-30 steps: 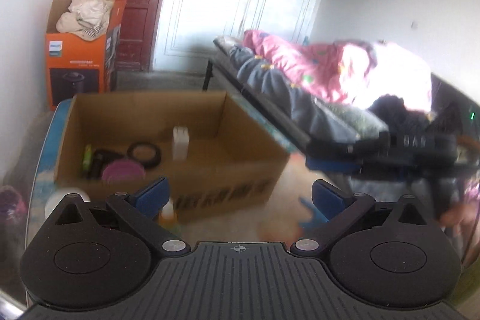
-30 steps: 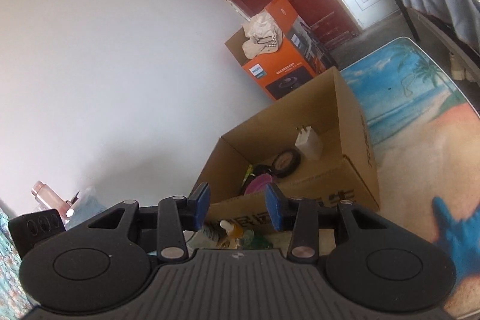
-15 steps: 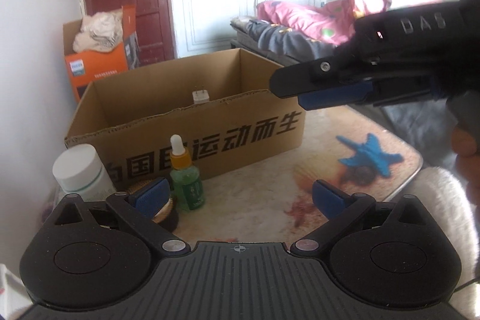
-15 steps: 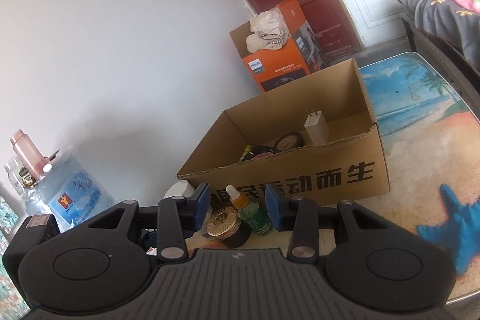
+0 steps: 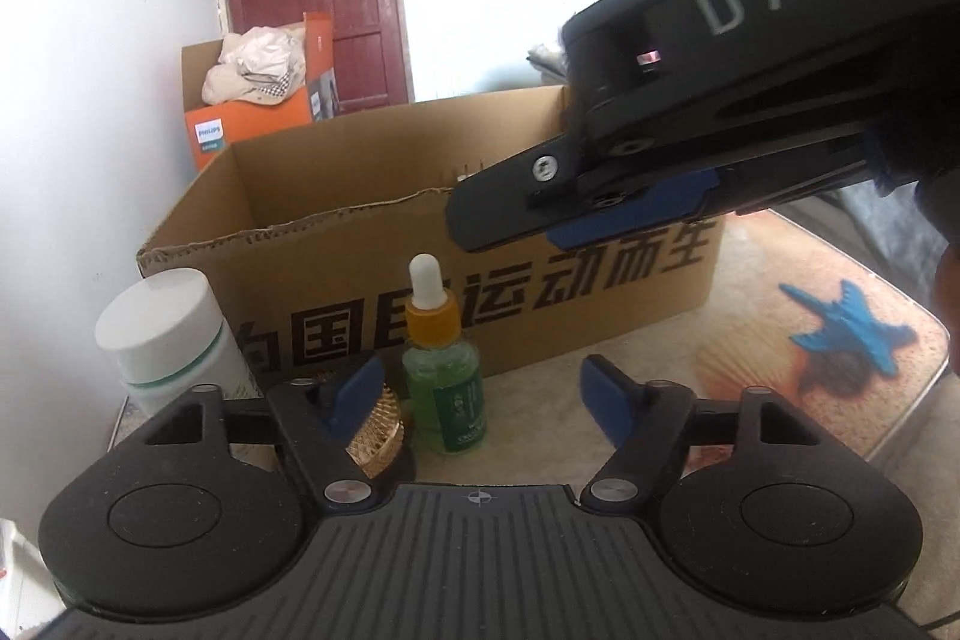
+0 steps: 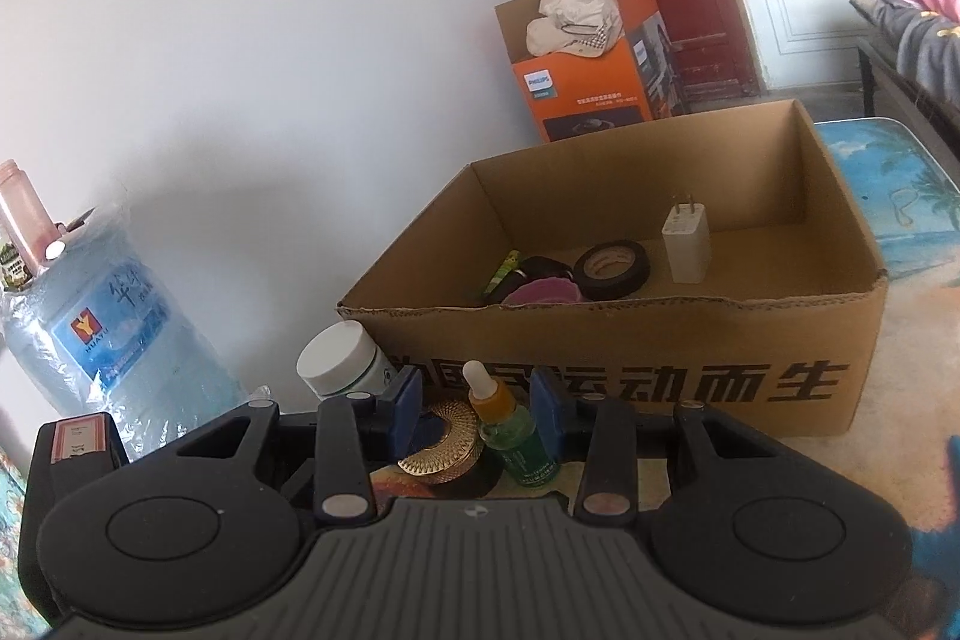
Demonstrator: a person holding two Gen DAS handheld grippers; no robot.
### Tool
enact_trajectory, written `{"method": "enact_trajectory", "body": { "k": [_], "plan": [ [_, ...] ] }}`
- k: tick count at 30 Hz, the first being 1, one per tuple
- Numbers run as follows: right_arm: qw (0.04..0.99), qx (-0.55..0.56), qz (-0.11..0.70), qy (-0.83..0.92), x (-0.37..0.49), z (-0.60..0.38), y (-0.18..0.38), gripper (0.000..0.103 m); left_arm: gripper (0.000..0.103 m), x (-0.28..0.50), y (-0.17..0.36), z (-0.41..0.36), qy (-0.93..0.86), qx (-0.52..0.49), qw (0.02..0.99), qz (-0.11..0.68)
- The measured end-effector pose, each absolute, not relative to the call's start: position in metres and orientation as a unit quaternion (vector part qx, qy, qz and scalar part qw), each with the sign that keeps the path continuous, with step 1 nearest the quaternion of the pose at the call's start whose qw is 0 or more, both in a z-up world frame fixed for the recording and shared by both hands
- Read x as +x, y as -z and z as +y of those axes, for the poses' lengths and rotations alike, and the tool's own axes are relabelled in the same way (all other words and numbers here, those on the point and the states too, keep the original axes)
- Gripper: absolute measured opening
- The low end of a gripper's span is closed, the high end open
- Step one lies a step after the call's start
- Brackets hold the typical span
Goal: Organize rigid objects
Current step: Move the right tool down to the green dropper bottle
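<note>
A green dropper bottle (image 5: 443, 382) (image 6: 517, 433) with an orange collar stands on the table in front of the cardboard box (image 5: 288, 244) (image 6: 780, 340). Beside it are a jar with a gold ribbed lid (image 5: 377, 430) (image 6: 441, 445) and a white-capped jar (image 5: 162, 334) (image 6: 337, 361). My left gripper (image 5: 483, 397) is open, low behind the bottle. My right gripper (image 6: 474, 403) is open, its fingers straddling the bottle and gold lid from above; it shows in the left wrist view (image 5: 600, 208). The box holds a white charger (image 6: 686, 244), black tape roll (image 6: 612, 268) and a pink disc (image 6: 543, 292).
A large water bottle (image 6: 108, 328) stands left by the white wall. An orange Philips box (image 5: 258, 100) (image 6: 594, 82) with cloth sits behind the cardboard box, before a red door. The beach-print tabletop (image 5: 810, 316) extends right; a bed (image 6: 912, 16) is far right.
Both grippers dropped lower and closer to the small bottles in front of the box. The right gripper now reaches over the dropper bottle. Nothing was grasped.
</note>
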State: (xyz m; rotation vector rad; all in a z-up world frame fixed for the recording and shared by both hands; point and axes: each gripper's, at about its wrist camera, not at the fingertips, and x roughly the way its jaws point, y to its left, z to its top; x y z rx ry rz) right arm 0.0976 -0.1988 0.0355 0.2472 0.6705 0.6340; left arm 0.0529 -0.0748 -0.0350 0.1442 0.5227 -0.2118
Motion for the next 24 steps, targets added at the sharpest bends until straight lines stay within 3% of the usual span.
{"method": "enact_trajectory", "body": {
  "k": [2, 10, 16, 24],
  "plan": [
    [0.885, 0.116, 0.328, -0.311, 0.105, -0.192, -0.032, 0.039, 0.062, 0.057, 0.037, -0.073, 0.104, 0.073, 0.958, 0.259],
    [0.878, 0.092, 0.342, -0.321, 0.124, -0.167, -0.02, 0.031, 0.049, 0.068, 0.039, -0.063, 0.108, 0.054, 0.956, 0.268],
    [0.88, 0.09, 0.346, -0.312, 0.126, -0.17, -0.02, 0.02, 0.045, 0.066, 0.035, -0.057, 0.119, 0.031, 0.954, 0.272],
    [0.882, 0.094, 0.349, -0.303, 0.12, -0.182, -0.02, 0.018, 0.042, 0.054, 0.031, -0.057, 0.148, 0.002, 0.95, 0.276]
  ]
}}
